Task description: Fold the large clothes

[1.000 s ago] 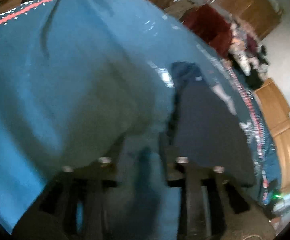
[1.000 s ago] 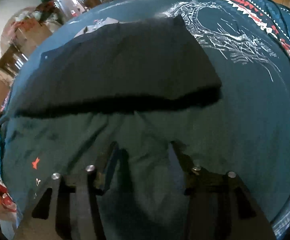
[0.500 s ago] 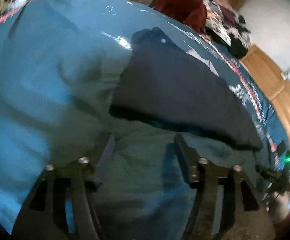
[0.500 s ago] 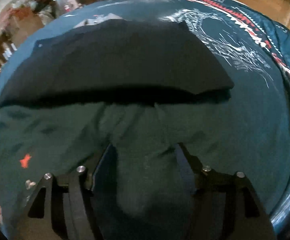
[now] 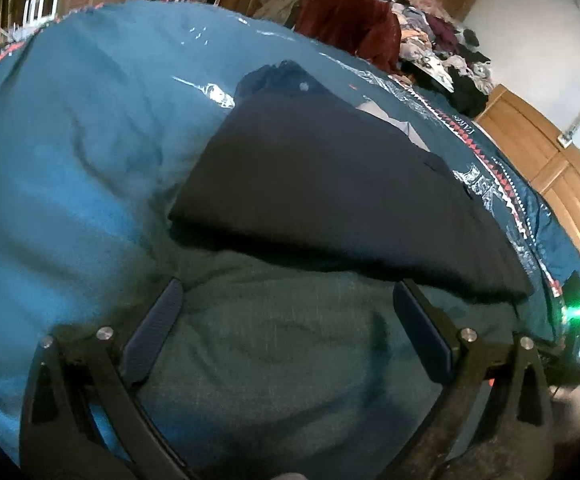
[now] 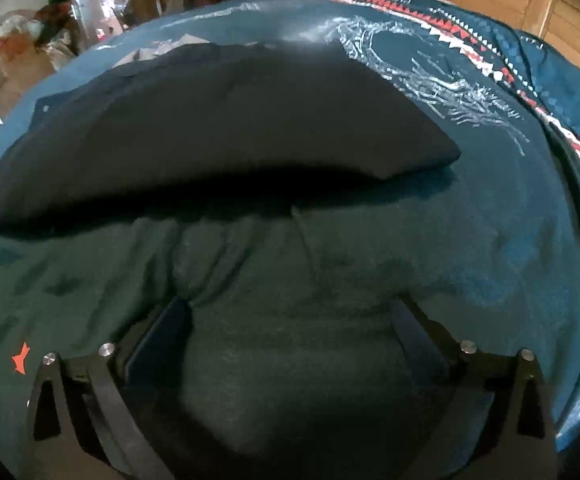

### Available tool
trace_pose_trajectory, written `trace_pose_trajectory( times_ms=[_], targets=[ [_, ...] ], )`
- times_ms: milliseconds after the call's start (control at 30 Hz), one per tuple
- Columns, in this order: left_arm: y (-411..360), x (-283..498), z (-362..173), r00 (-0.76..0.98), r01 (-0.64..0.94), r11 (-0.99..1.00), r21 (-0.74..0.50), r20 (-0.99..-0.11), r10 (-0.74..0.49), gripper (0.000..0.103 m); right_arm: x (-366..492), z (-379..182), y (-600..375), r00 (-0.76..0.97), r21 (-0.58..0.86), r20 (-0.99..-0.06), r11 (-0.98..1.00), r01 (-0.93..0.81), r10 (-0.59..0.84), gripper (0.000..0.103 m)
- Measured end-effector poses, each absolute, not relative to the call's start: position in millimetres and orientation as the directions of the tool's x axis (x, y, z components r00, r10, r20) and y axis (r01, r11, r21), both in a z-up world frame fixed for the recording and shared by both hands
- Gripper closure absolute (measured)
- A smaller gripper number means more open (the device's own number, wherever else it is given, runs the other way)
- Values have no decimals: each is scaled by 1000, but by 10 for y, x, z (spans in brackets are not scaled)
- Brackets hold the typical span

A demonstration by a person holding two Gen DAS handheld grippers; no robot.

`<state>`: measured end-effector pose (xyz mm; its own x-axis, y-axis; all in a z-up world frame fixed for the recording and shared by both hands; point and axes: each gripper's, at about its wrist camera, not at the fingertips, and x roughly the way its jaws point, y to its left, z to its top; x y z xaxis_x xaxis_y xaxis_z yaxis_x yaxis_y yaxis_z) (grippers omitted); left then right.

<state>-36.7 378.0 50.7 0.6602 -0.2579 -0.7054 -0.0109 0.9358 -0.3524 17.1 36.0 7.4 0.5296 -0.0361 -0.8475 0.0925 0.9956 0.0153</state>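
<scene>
Hand-held gripper, left (image 5: 288, 292): fingers spread wide apart, nothing between them but the dark green garment (image 5: 282, 356) lying beneath. Hand-held gripper, right (image 6: 290, 304): likewise apart, its fingers low over the same green cloth, which bunches into a ridge between them; I cannot tell whether the pads touch it.

I judge the step in hand to be the start of a fold on the green garment: neither grip is made. The next move, as I read it, calls for each gripper to close on the near edge of the cloth and carry it over toward the far side.

The green garment lies spread on the bed (image 5: 70, 140), over its blue patterned cover, directly under and ahead of both grippers. A dark navy folded garment (image 5: 330, 184) lies just beyond it, its near edge overlapping the green cloth. A heap of clothes (image 5: 430, 40) sits at the far right, well apart
</scene>
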Motion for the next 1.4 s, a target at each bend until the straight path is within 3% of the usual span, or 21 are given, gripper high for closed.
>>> trace_pose_trajectory(
  times_ms=[300,800,1133,1400],
  targets=[
    [3801,-409,500,672,0,929,-371,-688,-275,1,313,72,367,438,13,-894,974,226,-89,0],
    [3982,-528,531,696,38,874,-485,-615,-372,1,348,84,439,390,-34,-908,956,290,-150,0],
    [4196,-662,573,724,101,773,-627,-487,-489,1,256,87,442,431,-14,-896,974,226,-113,0],
    [4257,-632,670,710,47,709,-703,-476,-519,9,188,75,366,490,28,-871,994,107,-28,0]
  ],
)
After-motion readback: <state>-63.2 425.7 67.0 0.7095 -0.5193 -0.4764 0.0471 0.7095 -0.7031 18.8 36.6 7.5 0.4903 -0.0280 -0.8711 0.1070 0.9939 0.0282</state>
